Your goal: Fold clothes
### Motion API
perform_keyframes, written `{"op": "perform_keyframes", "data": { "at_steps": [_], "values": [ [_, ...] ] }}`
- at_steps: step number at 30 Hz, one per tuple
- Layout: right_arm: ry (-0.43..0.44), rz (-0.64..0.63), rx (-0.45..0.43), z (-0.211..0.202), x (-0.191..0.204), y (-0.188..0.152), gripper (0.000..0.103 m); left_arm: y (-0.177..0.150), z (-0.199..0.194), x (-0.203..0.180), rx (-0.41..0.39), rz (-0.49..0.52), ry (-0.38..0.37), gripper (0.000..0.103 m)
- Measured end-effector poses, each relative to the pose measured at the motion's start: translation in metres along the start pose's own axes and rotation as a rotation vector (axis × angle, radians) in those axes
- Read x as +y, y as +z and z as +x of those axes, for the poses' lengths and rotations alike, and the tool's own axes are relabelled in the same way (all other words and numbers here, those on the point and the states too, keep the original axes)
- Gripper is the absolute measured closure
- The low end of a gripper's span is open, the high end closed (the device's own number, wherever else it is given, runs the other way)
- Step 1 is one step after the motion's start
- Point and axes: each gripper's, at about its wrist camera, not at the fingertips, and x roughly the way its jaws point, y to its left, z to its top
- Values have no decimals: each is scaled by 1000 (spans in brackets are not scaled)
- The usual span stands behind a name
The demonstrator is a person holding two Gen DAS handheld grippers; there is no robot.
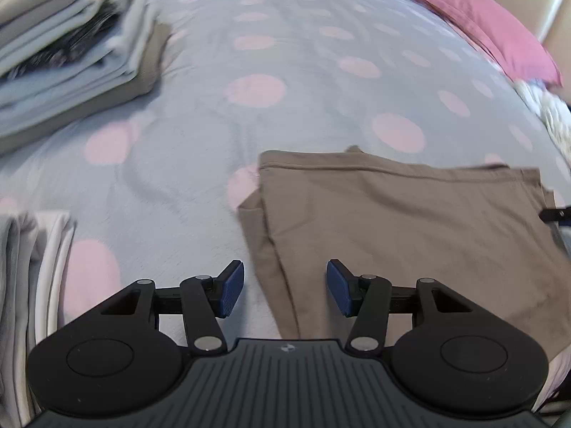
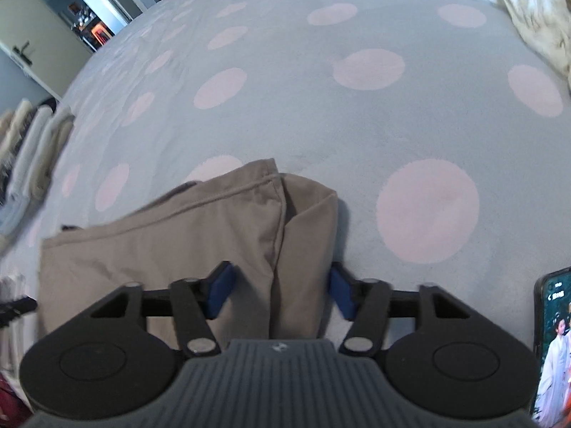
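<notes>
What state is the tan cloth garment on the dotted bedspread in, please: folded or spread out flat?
Partly folded: the tan cloth garment lies as a flat rectangle with layers doubled over along its side edges, and a seamed hem lies across the top.

My left gripper (image 1: 285, 287) hung over the near left edge of the tan garment (image 1: 410, 232), jaws apart, pads clear of the cloth. The edge ran up between the fingers (image 1: 232, 289). Garment lay folded flat on the dotted bedspread (image 1: 285, 107). A folded stack (image 1: 71, 64) sat far left, blurred; a second pile (image 1: 32, 303) sat at the near left edge. A pink pillow (image 1: 492, 28) lay far right. A black tip (image 1: 556, 212) poked in at the right edge, touching or just over the garment, couldn't tell which.
</notes>
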Motion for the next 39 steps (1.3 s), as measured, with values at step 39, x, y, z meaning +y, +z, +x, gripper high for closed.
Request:
{"op": "perform_keyframes", "data": {
  "at_steps": [39],
  "values": [
    [371,-113,139,-14,253,15,95,-10,-34,1,-106,65,-85,81]
  ]
}}
